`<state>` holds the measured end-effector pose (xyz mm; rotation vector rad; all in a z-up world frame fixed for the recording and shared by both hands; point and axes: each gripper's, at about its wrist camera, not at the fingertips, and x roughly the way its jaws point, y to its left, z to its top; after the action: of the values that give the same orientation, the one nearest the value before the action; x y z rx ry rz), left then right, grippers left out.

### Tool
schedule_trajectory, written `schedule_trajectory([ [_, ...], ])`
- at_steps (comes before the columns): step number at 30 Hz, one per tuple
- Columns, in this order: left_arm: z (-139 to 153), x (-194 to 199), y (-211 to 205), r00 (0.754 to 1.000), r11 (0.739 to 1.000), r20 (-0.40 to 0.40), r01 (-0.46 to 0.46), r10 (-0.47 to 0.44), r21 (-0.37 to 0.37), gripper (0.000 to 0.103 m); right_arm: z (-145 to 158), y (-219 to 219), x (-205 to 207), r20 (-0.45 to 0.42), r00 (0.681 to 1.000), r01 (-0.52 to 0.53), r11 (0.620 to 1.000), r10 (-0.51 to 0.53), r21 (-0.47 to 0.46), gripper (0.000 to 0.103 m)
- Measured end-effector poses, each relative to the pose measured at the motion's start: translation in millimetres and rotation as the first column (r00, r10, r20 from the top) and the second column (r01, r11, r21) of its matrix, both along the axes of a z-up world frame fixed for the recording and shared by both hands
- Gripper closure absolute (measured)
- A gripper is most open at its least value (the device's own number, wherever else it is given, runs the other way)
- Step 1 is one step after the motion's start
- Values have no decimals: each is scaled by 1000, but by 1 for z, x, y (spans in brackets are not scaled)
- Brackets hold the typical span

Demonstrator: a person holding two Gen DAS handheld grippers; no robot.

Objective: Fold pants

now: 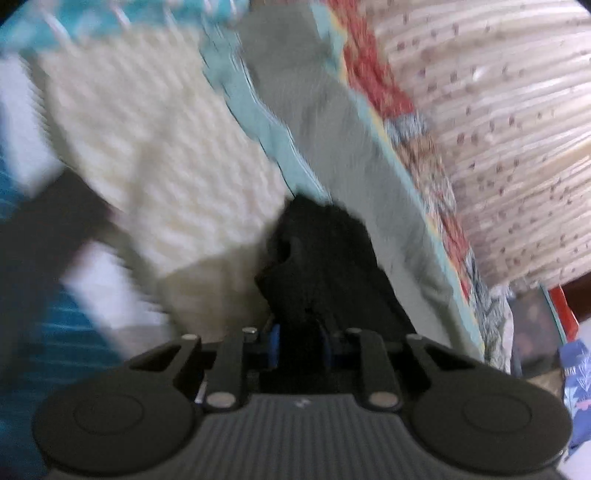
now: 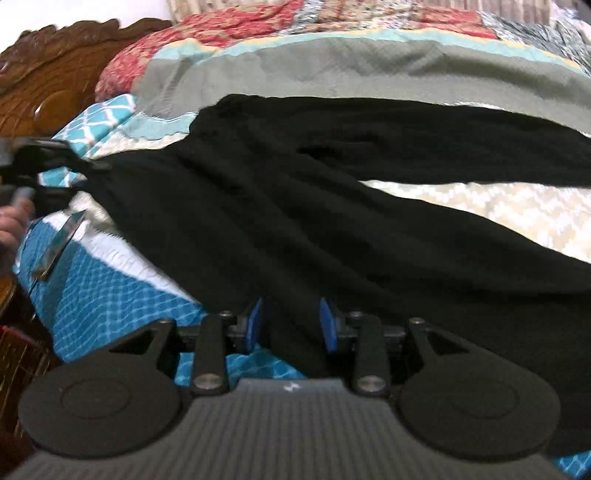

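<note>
Black pants (image 2: 295, 192) lie spread across a bed, both legs running off to the right with a gap between them. My right gripper (image 2: 291, 325) has its blue pads on either side of a fold of the pants' near edge and is shut on it. My left gripper (image 1: 299, 339) is shut on another bunch of the black pants (image 1: 317, 251), held up above the bed; its view is blurred by motion. The left gripper also shows in the right wrist view (image 2: 48, 173) at the pants' far left end.
The bed carries a cream knit blanket (image 1: 155, 147), a grey-green cover (image 2: 332, 70), a teal patterned sheet (image 2: 107, 295) and a red floral quilt (image 2: 229, 26). A carved wooden headboard (image 2: 55, 70) stands at the left. A striped curtain (image 1: 498, 110) hangs at the right.
</note>
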<state>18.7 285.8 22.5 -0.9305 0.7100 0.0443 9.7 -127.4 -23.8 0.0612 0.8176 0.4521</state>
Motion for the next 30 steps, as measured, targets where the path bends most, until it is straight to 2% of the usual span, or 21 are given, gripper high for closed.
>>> schedule_trajectory([
  [2, 5, -24, 17, 999, 999, -24, -33, 33, 15, 85, -3, -1, 0, -13, 1000, -5, 1000, 5, 17, 66],
  [4, -8, -31, 22, 998, 1000, -60, -25, 25, 14, 83, -13, 8, 3, -50, 999, -2, 1000, 3, 25, 66],
  [6, -29, -26, 18, 990, 999, -137, -31, 33, 16, 73, -25, 16, 7, -94, 995, -19, 1000, 20, 9, 66],
  [7, -39, -24, 15, 981, 998, -186, -45, 52, 42, 71, -27, 19, 6, -101, 995, -24, 1000, 23, -8, 66],
  [9, -48, -23, 16, 964, 994, -250, -69, 89, 85, 58, -25, 19, 0, -85, 996, -17, 1000, 15, -25, 66],
  [11, -43, -31, 18, 969, 993, -227, -88, 103, 77, 54, -16, 10, -4, -55, 998, 1, 1000, -1, 0, 66],
  [13, -26, -44, 22, 974, 985, -167, -139, 155, 105, 54, -10, -3, -7, -33, 998, 47, 999, -46, 22, 65],
  [16, 9, -46, 27, 978, 963, -59, -186, 201, 196, 53, -5, -28, -8, -25, 992, 127, 990, -125, 65, 65],
  [19, 41, -11, 15, 992, 937, 8, -125, 130, 325, 53, -6, -49, -4, -43, 978, 210, 970, -206, 119, 65],
  [22, 56, 51, -13, 999, 888, 36, -15, -2, 459, 47, -13, -58, 1, -54, 959, 284, 950, -279, 133, 65],
  [25, 53, 113, -48, 987, 837, 9, 130, -159, 532, 39, -22, -71, -1, -69, 943, 331, 934, -324, 135, 65],
  [27, 42, 156, -75, 976, 782, -28, 189, -214, 595, 26, -24, -77, 4, -77, 932, 362, 923, -355, 130, 65],
  [28, 36, 172, -89, 971, 751, -54, 213, -231, 625, 23, -23, -84, 6, -79, 925, 379, 917, -371, 127, 65],
  [29, 28, 189, -102, 964, 716, -80, 242, -253, 654, 23, -21, -89, 12, -81, 918, 395, 910, -388, 124, 65],
  [30, 19, 206, -116, 953, 666, -110, 277, -282, 693, 22, -17, -98, 20, -82, 909, 417, 901, -409, 122, 65],
])
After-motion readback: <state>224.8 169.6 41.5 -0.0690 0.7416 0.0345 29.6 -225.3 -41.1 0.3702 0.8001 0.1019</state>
